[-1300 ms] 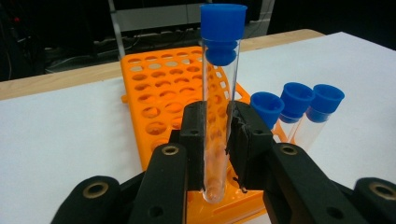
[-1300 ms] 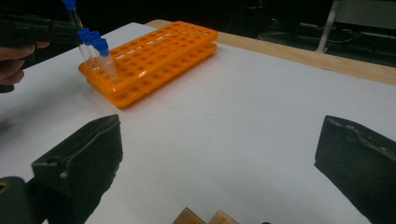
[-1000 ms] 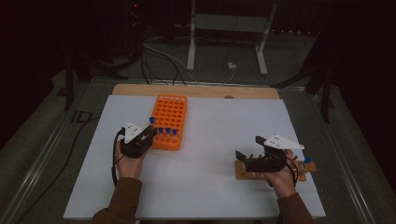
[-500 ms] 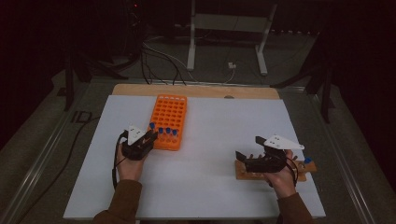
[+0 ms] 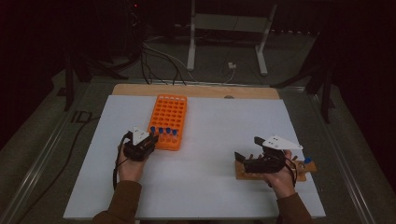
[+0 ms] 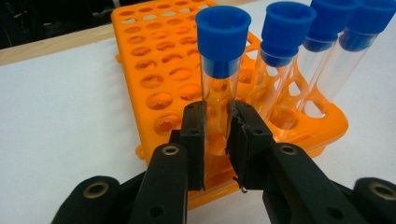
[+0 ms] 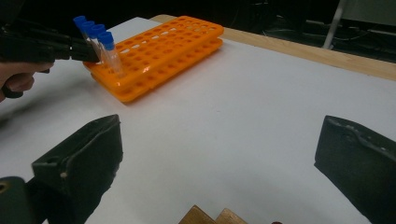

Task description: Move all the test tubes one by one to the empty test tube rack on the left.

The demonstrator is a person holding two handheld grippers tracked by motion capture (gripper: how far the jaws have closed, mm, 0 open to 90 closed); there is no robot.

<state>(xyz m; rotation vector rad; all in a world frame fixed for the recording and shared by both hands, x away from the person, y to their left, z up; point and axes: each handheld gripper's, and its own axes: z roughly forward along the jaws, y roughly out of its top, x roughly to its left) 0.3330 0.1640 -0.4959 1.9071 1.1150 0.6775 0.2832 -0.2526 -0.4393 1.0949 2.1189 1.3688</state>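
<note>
- The white table [image 5: 210,177] spreads out beneath both tongs, a wooden strip along its far edge.
- The orange rack [image 6: 154,60] sits right in front of the left tongs [image 6: 218,140], rows of round holes running away from them, most of them bare.
- Over in the high view the right tongs [image 5: 246,157] hang above a small wooden block [image 5: 243,173] at the table's near right, well apart from the rack.
- Their jaws stand wide, nothing between them; the right gripper view looks straight through the gap at bare table.
- The left tongs are pinching the tube [image 6: 219,70]: both pads press on its clear wall, low down, just above the rack's near edge.
- That tube is a slim clear cylinder, upright, its lower end down in a hole in the rack's near corner.
- On top sits a blue cap [image 6: 222,32], ribbed, wider than the glass.
- Just right of the held tube, three more tubes [image 6: 280,70] with the same blue caps stand in the near row, leaning a little away.
</note>
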